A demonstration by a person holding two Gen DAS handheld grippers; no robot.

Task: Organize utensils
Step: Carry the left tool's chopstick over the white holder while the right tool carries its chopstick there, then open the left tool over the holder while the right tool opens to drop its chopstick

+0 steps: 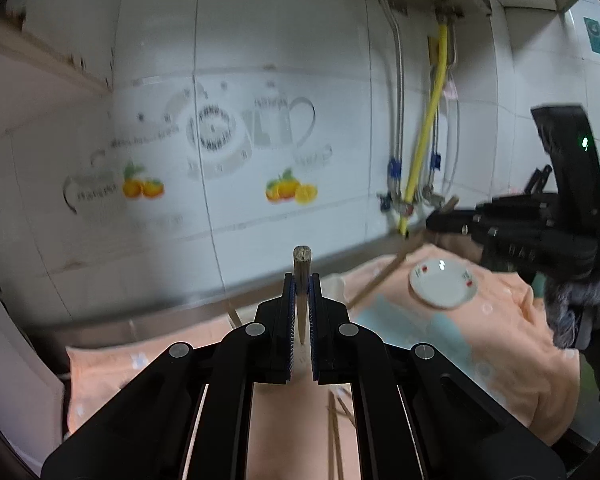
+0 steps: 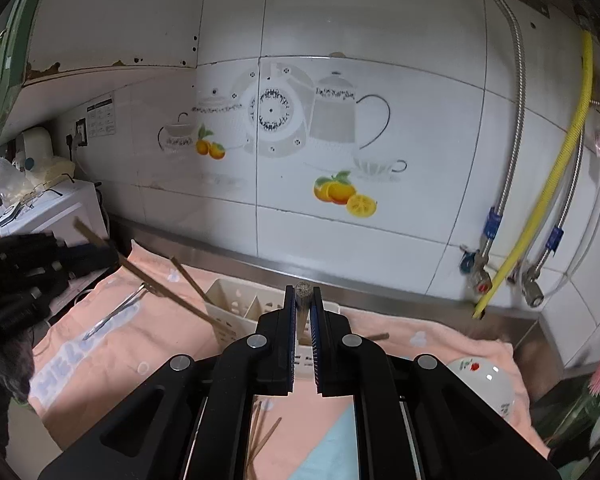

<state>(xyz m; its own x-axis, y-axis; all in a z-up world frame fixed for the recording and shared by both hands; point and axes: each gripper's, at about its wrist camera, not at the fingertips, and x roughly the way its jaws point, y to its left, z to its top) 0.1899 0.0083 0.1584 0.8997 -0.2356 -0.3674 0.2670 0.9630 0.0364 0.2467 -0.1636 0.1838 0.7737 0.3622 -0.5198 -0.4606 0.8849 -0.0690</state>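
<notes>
Two grippers, each clamped on a chopstick above a kitchen counter

Both hand-held grippers are raised over a steel counter covered by a peach-coloured towel [image 2: 440, 332]. From the left wrist camera, the left gripper [image 1: 301, 312] has its jaws closed on a single wooden chopstick [image 1: 302, 276], pinched between the blue pads with its blunt end poking up past the fingertips. From the right wrist camera, the right gripper [image 2: 302, 312] is likewise closed on a second chopstick [image 2: 302, 300], its end standing just above the pads.

Each gripper shows in the other's view. The right gripper appears at the right edge of the left camera, its chopstick slanting down toward the towel; a grey sleeve [image 1: 580, 300] sits behind it. The left gripper appears at the left edge of the right camera, its chopstick angled down to the right.

A cream, perforated utensil caddy [image 2: 236, 308] with dividers stands on the towel near the back wall, just behind the right gripper's fingers. More loose chopsticks [image 2: 266, 440] lie on the towel beneath the grippers. A metal utensil [image 2: 116, 312], too blurred to identify, lies on the towel left of the caddy. A small white dish [image 1: 442, 282] rests on the towel to the right. Behind is a white tiled wall [image 2: 340, 20] with teapot and orange decals and a yellow hose [image 2: 556, 184].
</notes>
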